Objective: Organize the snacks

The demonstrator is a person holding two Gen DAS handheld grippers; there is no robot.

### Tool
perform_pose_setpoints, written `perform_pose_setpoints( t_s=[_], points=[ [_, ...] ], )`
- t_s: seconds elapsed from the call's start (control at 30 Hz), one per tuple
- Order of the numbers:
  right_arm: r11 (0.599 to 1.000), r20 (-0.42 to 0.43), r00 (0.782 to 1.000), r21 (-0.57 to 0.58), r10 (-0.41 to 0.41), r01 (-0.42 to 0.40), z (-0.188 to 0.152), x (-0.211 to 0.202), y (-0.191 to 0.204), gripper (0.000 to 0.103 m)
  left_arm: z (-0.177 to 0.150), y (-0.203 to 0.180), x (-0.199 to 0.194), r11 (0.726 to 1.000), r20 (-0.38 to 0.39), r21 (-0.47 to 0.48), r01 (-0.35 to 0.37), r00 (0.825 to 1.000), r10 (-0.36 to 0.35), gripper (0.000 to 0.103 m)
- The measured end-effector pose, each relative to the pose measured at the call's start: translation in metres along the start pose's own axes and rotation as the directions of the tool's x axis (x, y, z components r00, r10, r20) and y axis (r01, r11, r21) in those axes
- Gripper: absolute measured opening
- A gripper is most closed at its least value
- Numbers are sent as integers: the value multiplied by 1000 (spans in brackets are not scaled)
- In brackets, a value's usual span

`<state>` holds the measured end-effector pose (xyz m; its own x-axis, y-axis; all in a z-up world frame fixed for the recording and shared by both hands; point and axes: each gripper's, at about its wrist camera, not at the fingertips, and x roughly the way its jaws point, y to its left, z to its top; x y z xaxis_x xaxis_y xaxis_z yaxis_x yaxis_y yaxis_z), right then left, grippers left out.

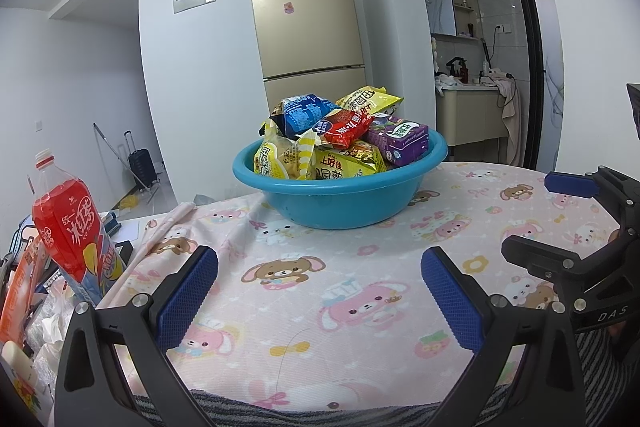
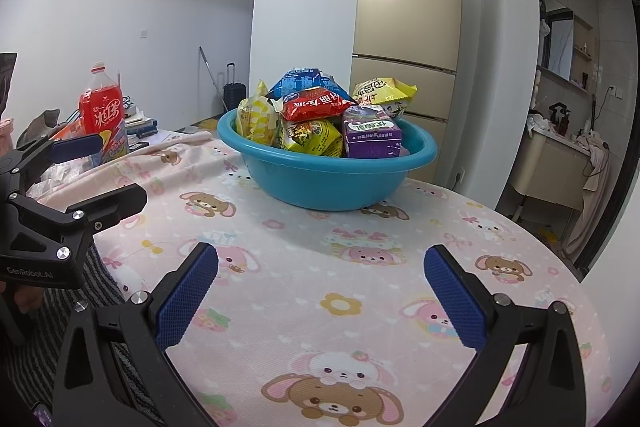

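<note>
Snacks: packets (image 1: 340, 131) piled in a teal basin (image 1: 340, 203), heaped above its rim.
Basin position: on the cartoon-print tablecloth (image 1: 320, 287), far side of the table, ahead of both grippers.
Top of pile: blue packet (image 2: 306, 83), red packet (image 2: 316, 105), yellow bags (image 2: 384, 91).
Front right of pile: purple carton (image 2: 372, 137), leaning against the rim.
Left gripper (image 1: 320, 279): jaws spread wide, nothing between the pads, low over the cloth near the table edge.
Right gripper (image 2: 320, 279): jaws spread wide, nothing held, just beside the left one.
Left of table: red drink bottle (image 1: 70, 227), upright among clutter.
Background: gold fridge (image 1: 308, 11).
</note>
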<state>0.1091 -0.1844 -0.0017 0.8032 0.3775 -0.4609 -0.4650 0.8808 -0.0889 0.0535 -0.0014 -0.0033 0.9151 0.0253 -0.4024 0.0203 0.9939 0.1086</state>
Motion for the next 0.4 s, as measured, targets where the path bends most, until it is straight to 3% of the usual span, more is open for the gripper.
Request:
perform_pose_setpoints(
  t_s=[0.4],
  points=[
    [1000,-13,1000,10,6,-6,0,2,-1,103,-3,2,3,1000,-9,-7,-2,1000,1,103]
  ],
)
